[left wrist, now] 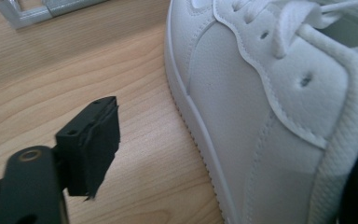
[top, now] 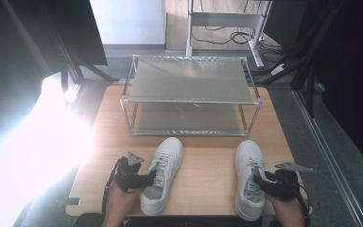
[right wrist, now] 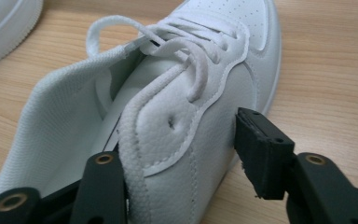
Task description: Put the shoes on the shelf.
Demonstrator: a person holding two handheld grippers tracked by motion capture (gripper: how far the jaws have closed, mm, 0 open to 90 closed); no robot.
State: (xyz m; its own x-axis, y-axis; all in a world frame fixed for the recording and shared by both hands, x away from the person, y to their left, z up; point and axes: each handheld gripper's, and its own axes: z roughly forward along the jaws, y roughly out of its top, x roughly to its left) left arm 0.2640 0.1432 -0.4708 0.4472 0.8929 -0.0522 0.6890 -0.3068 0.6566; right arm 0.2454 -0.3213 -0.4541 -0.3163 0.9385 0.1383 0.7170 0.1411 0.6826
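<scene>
Two white lace-up sneakers lie toes-away on the wooden table (top: 208,170). My left gripper (top: 150,179) is at the left sneaker (top: 168,158), by its collar. In the left gripper view the sneaker's side wall (left wrist: 270,102) stands between the jaws; the left pad (left wrist: 95,140) is clear of it, so my left gripper (left wrist: 233,140) is open. My right gripper (top: 259,182) straddles the outer wall of the right sneaker (top: 248,158). One jaw sits inside the collar and the outer pad (right wrist: 261,154) stands just off the leather (right wrist: 177,126), so it is open too.
A two-tier metal shoe rack (top: 189,82) stands at the back of the table, both shelves bare; its foot (left wrist: 32,11) is in the left gripper view. Strong glare washes out the floor at left (top: 38,142). The left sneaker's sole edge (right wrist: 4,28) lies near the right one.
</scene>
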